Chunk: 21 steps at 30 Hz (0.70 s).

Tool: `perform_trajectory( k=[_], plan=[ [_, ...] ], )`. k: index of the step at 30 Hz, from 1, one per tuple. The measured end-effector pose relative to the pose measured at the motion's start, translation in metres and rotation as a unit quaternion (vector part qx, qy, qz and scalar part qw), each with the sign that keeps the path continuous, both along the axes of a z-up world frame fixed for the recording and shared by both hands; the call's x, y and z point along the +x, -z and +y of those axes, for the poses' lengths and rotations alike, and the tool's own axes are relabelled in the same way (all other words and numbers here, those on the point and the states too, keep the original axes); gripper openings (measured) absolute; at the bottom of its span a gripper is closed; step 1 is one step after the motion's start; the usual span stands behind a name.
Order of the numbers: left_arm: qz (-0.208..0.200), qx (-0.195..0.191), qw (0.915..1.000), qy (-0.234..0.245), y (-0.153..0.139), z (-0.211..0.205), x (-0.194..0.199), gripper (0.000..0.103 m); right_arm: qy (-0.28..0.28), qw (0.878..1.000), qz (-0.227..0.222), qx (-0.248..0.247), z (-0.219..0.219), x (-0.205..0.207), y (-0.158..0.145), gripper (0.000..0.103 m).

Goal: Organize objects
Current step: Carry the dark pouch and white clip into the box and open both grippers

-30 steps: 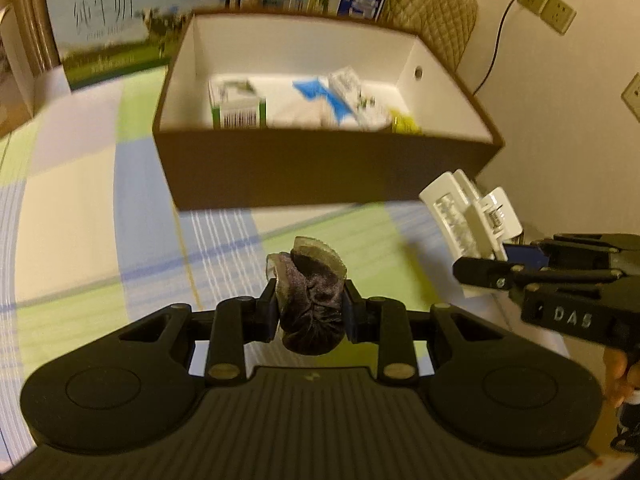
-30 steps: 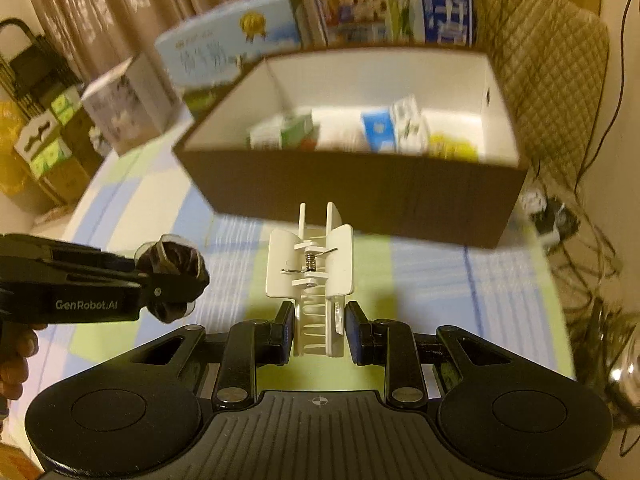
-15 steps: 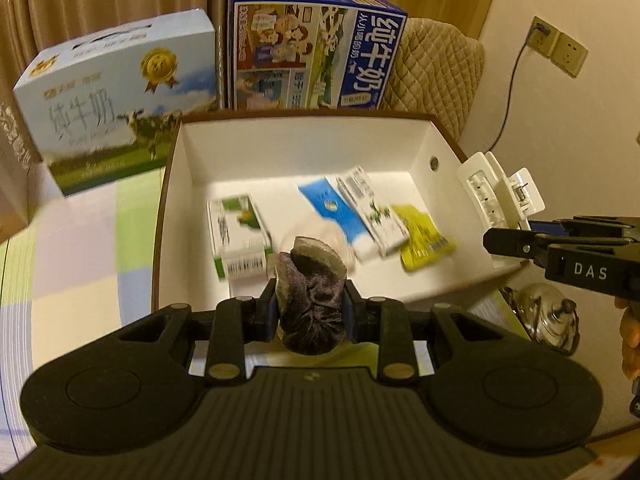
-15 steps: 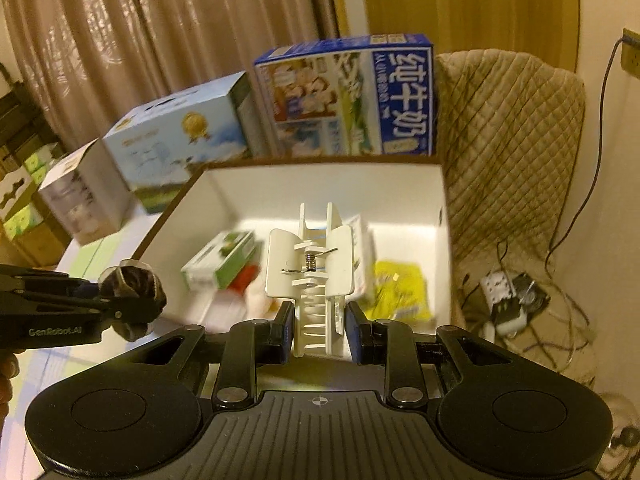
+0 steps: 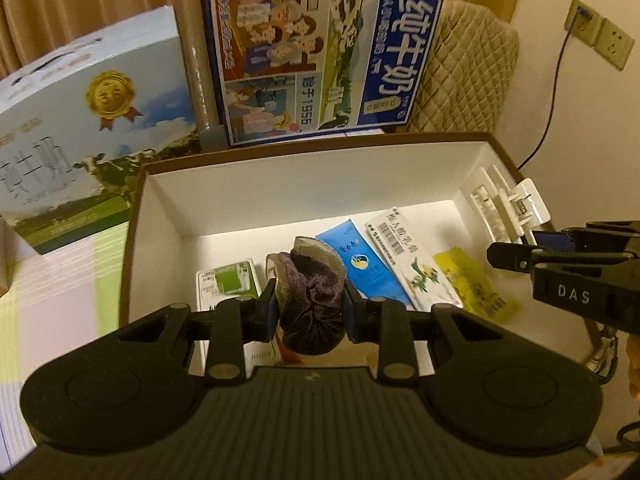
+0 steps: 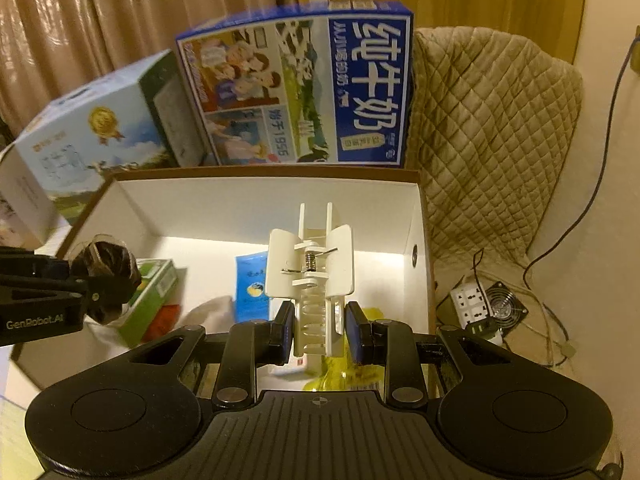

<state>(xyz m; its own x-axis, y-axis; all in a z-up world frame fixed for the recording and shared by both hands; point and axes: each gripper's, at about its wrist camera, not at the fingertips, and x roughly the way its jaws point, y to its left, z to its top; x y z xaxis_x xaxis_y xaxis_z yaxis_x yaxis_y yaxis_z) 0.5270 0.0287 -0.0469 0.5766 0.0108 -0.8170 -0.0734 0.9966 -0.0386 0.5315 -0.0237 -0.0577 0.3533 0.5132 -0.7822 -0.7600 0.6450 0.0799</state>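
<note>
While the left tool [image 5: 308, 312] hangs over the open box [image 5: 280, 184], its two fingers are clamped on a dark purple scrunchie [image 5: 310, 304], which sits above the white box floor. Seen from the left wrist, a green-and-white carton [image 5: 228, 284], a blue packet [image 5: 360, 264], a white packet with a barcode [image 5: 408, 260] and a yellow packet [image 5: 472, 280] lie flat inside. At the right edge the right tool [image 5: 516, 240] holds a white hair claw clip [image 5: 504, 204] near the box's right wall. Two milk cartons [image 5: 320, 64] stand behind the box.

From the right wrist, the right tool [image 6: 320, 332] is closed tight on the white hair claw clip [image 6: 316, 268], upright above the box [image 6: 256, 200] interior. The left tool [image 6: 90, 300] enters at the left with the scrunchie [image 6: 106, 276] over the green carton [image 6: 152, 300]. A quilted chair [image 6: 492, 140] stands beside the box, a power strip [image 6: 472, 304] on the floor below it.
</note>
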Motion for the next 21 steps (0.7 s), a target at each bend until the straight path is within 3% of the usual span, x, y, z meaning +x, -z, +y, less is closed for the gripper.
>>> perform_trajectory(
  k=[8, 18, 21],
  plan=[
    [0.023, 0.008, 0.9997, -0.002, 0.027, 0.006, 0.033, 0.027, 0.002, 1.000, 0.005, -0.017, 0.014, 0.019, 0.015, 0.024],
    [0.028, 0.015, 0.9995, -0.002, 0.040, 0.007, 0.055, 0.033, 0.002, 1.000, 0.006, -0.022, 0.020, 0.027, 0.024, 0.024],
    [0.025, 0.020, 0.9995, -0.003, 0.041, 0.007, 0.057, 0.043, 0.001, 1.000, 0.007, -0.023, 0.020, 0.028, 0.025, 0.024]
  ],
)
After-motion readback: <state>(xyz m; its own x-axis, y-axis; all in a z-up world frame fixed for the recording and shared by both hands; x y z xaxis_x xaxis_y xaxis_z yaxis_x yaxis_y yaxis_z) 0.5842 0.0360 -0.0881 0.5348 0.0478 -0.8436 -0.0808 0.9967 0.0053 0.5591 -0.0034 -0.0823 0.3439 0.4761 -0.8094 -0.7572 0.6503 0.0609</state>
